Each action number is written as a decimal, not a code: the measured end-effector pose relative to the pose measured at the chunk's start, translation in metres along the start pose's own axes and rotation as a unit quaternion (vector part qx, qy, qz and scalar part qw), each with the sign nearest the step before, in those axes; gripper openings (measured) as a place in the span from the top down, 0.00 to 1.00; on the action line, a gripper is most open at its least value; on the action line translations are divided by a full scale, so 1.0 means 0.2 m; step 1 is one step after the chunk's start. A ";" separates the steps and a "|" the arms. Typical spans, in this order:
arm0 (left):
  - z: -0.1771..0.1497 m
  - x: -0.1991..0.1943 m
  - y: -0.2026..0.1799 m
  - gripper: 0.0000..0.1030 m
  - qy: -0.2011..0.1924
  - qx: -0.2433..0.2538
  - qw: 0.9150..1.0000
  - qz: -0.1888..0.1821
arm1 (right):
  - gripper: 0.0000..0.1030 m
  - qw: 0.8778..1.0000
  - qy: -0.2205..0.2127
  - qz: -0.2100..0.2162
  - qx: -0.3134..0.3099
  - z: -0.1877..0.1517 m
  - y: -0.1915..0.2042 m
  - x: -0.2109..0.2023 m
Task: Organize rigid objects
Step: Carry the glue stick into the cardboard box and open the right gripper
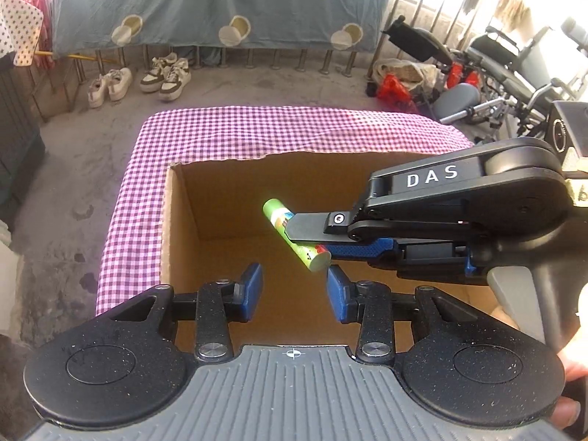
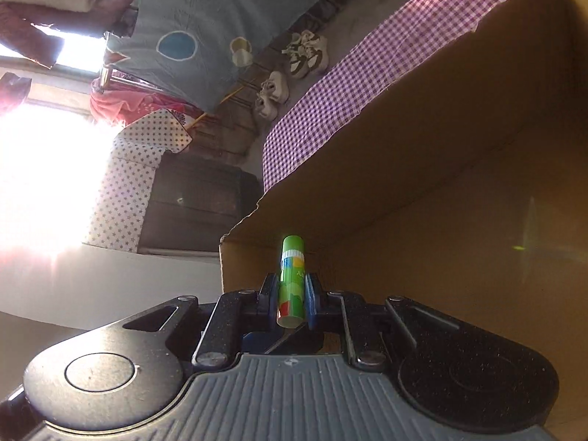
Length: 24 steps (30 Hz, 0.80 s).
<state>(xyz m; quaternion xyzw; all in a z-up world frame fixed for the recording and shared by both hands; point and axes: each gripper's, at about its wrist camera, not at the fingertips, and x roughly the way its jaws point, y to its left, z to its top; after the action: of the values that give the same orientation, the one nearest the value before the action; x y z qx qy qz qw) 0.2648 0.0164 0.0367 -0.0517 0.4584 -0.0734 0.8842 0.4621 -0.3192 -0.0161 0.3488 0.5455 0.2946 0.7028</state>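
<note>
Judging by what shows, the sorting is only just underway: the open brown cardboard box point(image 1: 220, 220) on the purple-and-white checked cloth point(image 1: 257, 132) shows a bare floor wherever its inside is in view (the near right corner is hidden behind the tools), so nothing seems to have been put away yet and the first item is about to go in. That item, a small green cylindrical glue stick with a printed label point(image 1: 294, 237), is pinched crosswise between the blue pads of the right gripper point(image 1: 307, 242), whose jaws are closed tight on its middle, the cap end sticking out past the fingertips on one side and the flat base on the other; in the right wrist view the stick point(image 2: 291, 283) stands upright between the pads with the box wall just beyond it. The stick hangs above the box opening, not touching the floor. The left gripper point(image 1: 294, 290) is just below and in front of it, jaws partly apart with nothing between them, blue pads either side of an empty gap. What remains is to lower and release the stick, then fetch whatever else is to be sorted, none of which is in view
</note>
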 end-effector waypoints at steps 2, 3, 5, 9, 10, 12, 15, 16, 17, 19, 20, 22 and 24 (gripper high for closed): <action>-0.01 -0.02 0.02 0.62 -0.005 -0.002 1.000 0.004 | 0.84 1.000 0.006 -0.013 0.001 0.00 0.01 0.06; -0.02 -0.03 0.02 0.62 -0.008 0.000 1.000 0.009 | 0.84 1.000 0.009 -0.018 0.002 0.01 0.02 0.09; -0.03 -0.04 0.02 0.62 -0.016 0.006 1.000 0.021 | 0.84 0.999 0.014 -0.031 0.003 0.00 0.01 0.16; -0.03 -0.07 0.03 0.61 -0.027 0.011 0.999 0.028 | 0.82 0.998 0.042 -0.039 0.016 -0.01 -0.02 0.27; -0.02 -0.07 0.03 0.61 -0.028 0.010 0.999 0.029 | 0.82 0.998 0.048 -0.042 0.020 -0.01 -0.02 0.30; -0.02 -0.08 0.04 0.61 -0.030 0.007 0.999 0.031 | 0.82 0.997 0.055 -0.046 0.019 -0.01 -0.01 0.33; -0.03 -0.10 0.06 0.61 -0.032 0.002 0.999 0.030 | 0.80 0.997 0.051 -0.049 0.016 -0.03 0.01 0.31; -0.03 -0.11 0.06 0.61 -0.034 0.001 0.999 0.030 | 0.80 0.998 0.048 -0.048 0.017 -0.03 0.01 0.29; -0.04 -0.12 0.06 0.61 -0.036 0.000 0.999 0.030 | 0.79 0.998 0.044 -0.047 0.018 -0.03 0.01 0.27; -0.04 -0.15 0.06 0.61 -0.042 -0.003 0.999 0.027 | 0.79 0.998 0.039 -0.043 0.022 -0.03 0.01 0.21; -0.05 -0.17 0.07 0.61 -0.045 -0.004 0.999 0.025 | 0.79 0.998 0.034 -0.037 0.024 -0.03 0.00 0.17; -0.05 -0.21 0.06 0.61 -0.052 -0.006 0.998 0.022 | 0.79 0.999 0.025 -0.026 0.026 -0.03 0.01 0.08; -0.07 -0.26 0.05 0.60 -0.060 -0.006 0.998 0.018 | 0.79 1.000 0.016 -0.011 0.024 -0.06 0.01 -0.01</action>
<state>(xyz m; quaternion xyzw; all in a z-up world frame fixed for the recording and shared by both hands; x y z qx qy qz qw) 0.2249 0.0360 0.0687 -0.0535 0.4059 -0.0512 0.9109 0.4502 -0.3180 -0.0149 0.3550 0.5671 0.2790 0.6889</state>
